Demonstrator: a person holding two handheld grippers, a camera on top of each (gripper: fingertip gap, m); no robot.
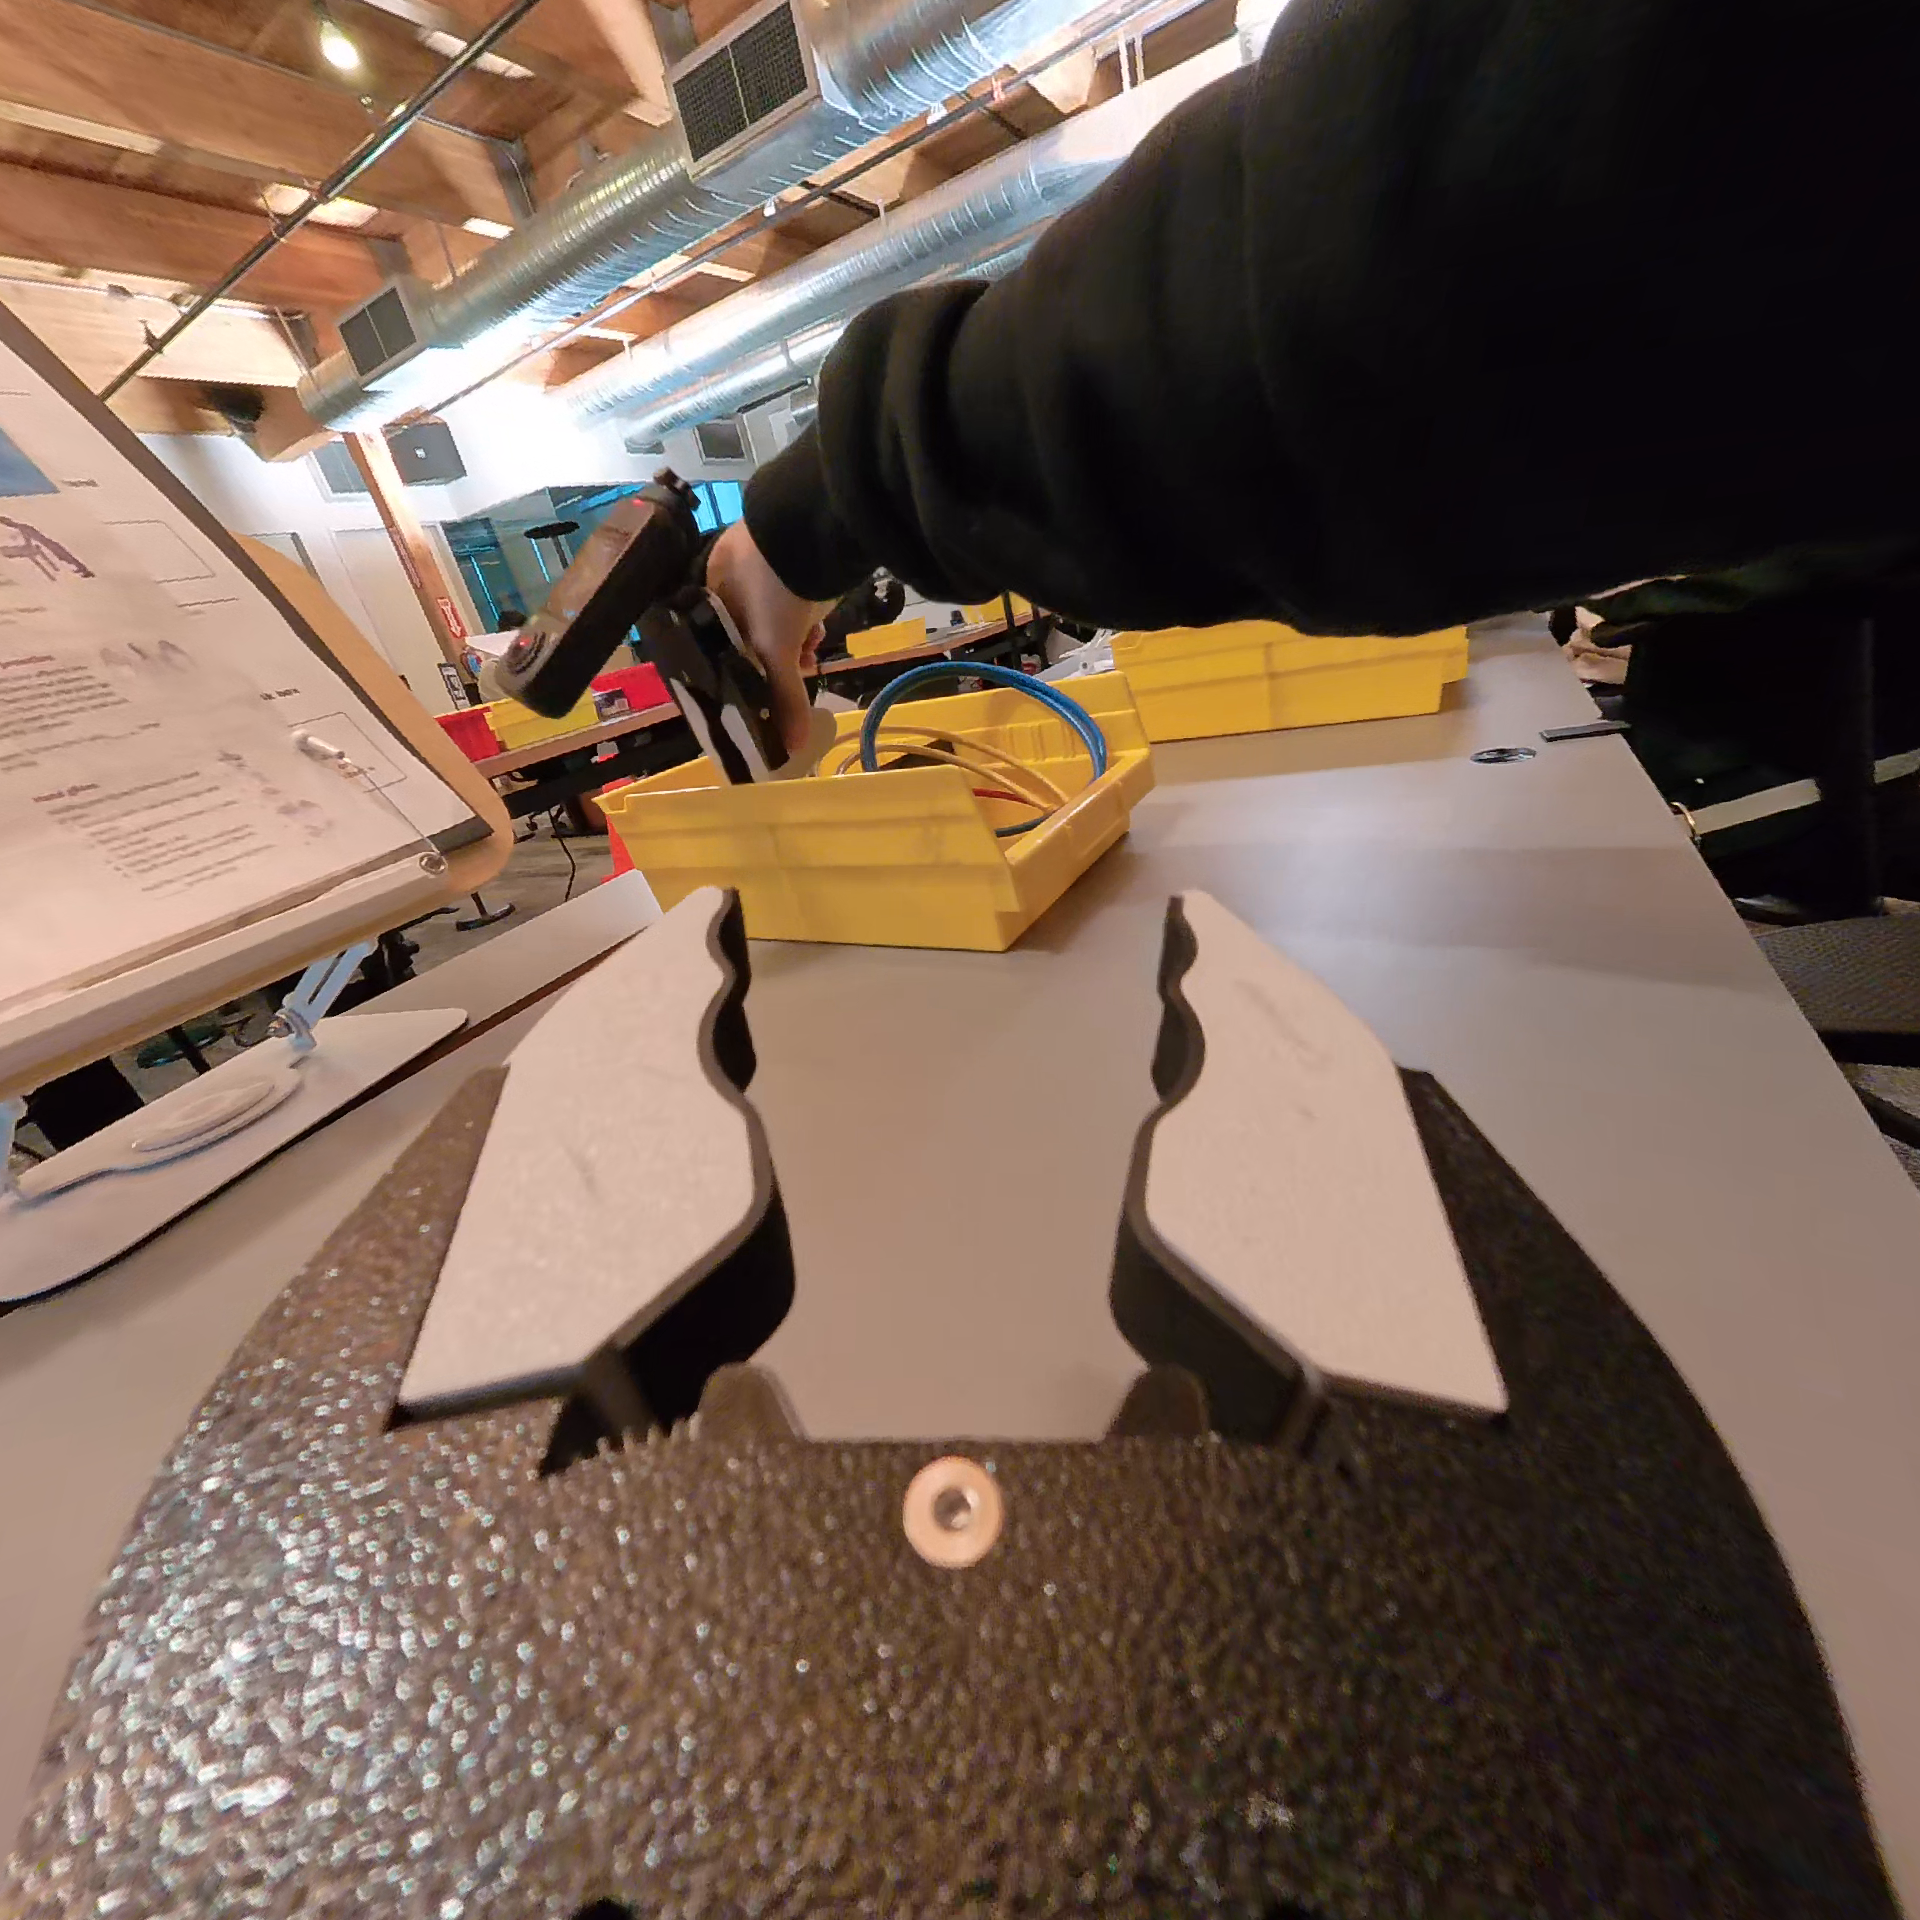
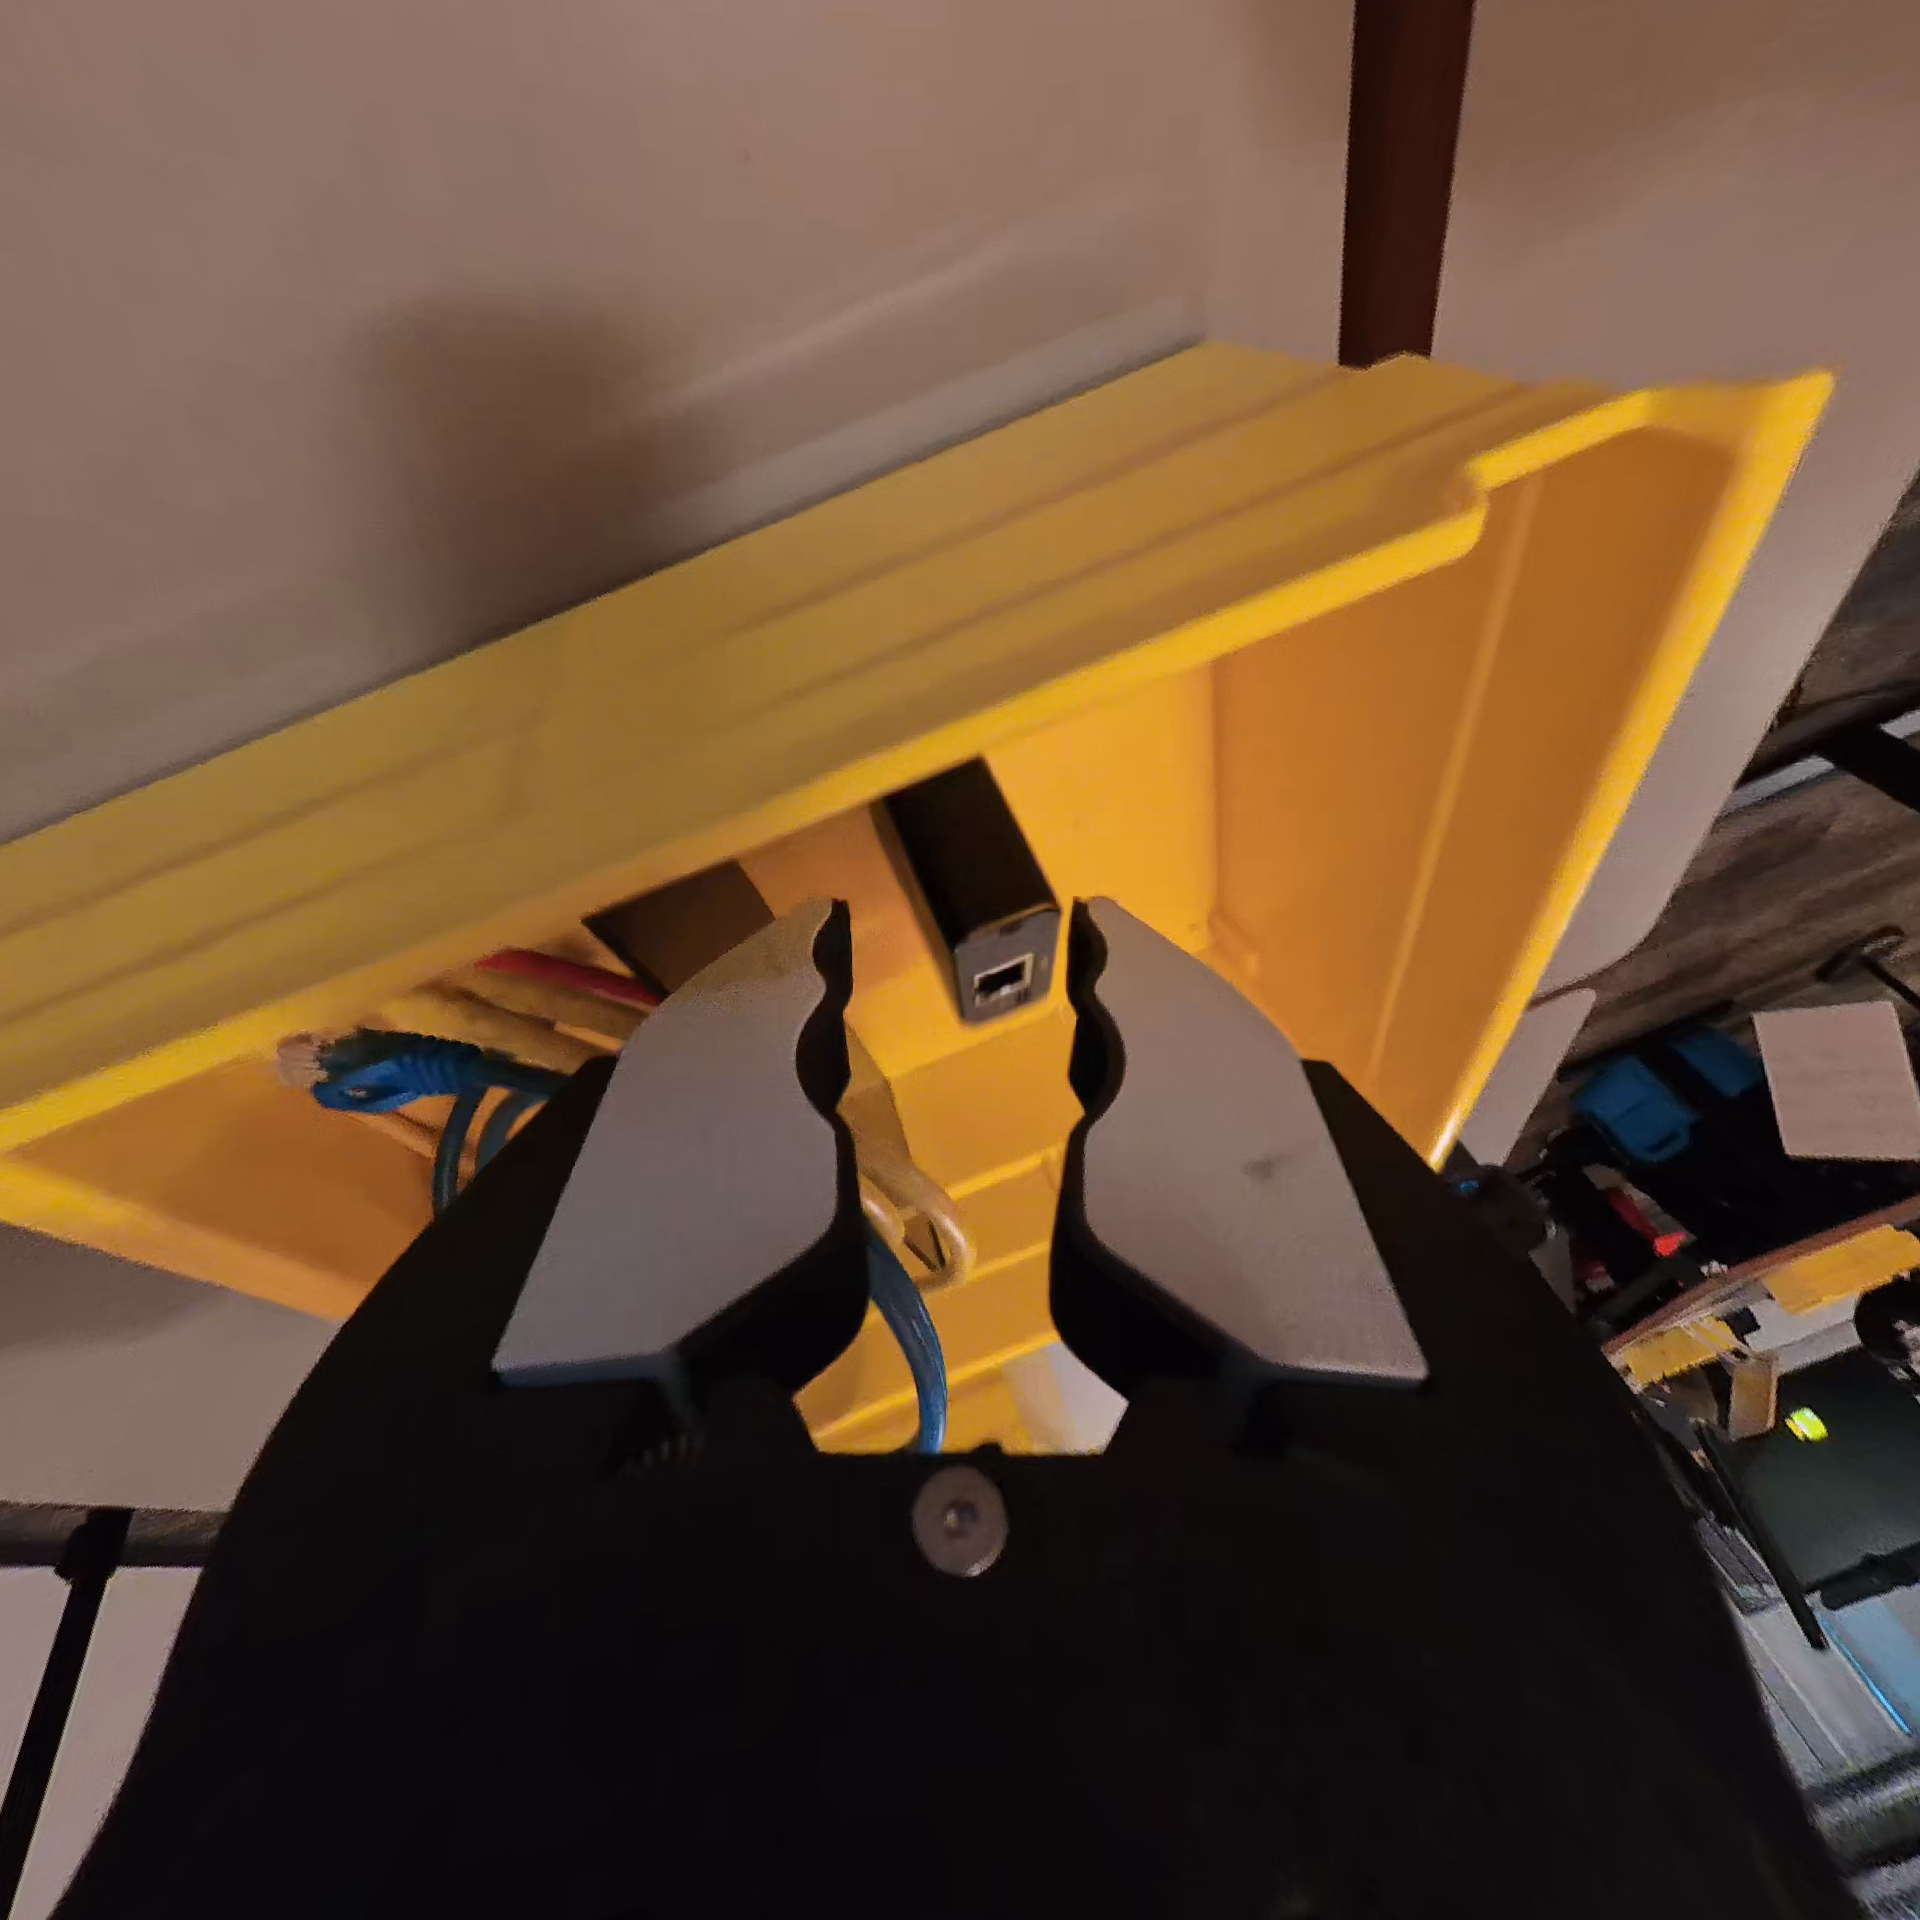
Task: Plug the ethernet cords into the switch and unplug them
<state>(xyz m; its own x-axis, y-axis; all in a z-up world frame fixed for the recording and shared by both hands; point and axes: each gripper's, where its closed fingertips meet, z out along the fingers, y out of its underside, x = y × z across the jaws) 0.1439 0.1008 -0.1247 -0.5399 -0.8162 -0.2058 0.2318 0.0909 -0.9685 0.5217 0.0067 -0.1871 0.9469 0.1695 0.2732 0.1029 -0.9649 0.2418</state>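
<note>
A yellow bin (image 1: 883, 862) on the grey table holds coiled blue (image 1: 1081, 717), yellow and red ethernet cords. In the right wrist view the bin (image 2: 1351, 831) also holds a small dark switch (image 2: 977, 883) with one port facing me, a blue cord plug (image 2: 395, 1070), yellow cord (image 2: 914, 1216) and red cord (image 2: 561, 971). My right gripper (image 2: 961, 935) is open and empty, reaching into the bin just in front of the switch; it also shows in the left wrist view (image 1: 743, 753). My left gripper (image 1: 951, 925) is open and empty, low over the table before the bin.
A tilted document stand (image 1: 208, 748) with a printed sheet stands at the left on a white base. More yellow bins (image 1: 1288, 675) sit farther back on the table. The person's black sleeve (image 1: 1351, 364) crosses overhead from the right. The table edge runs along the right.
</note>
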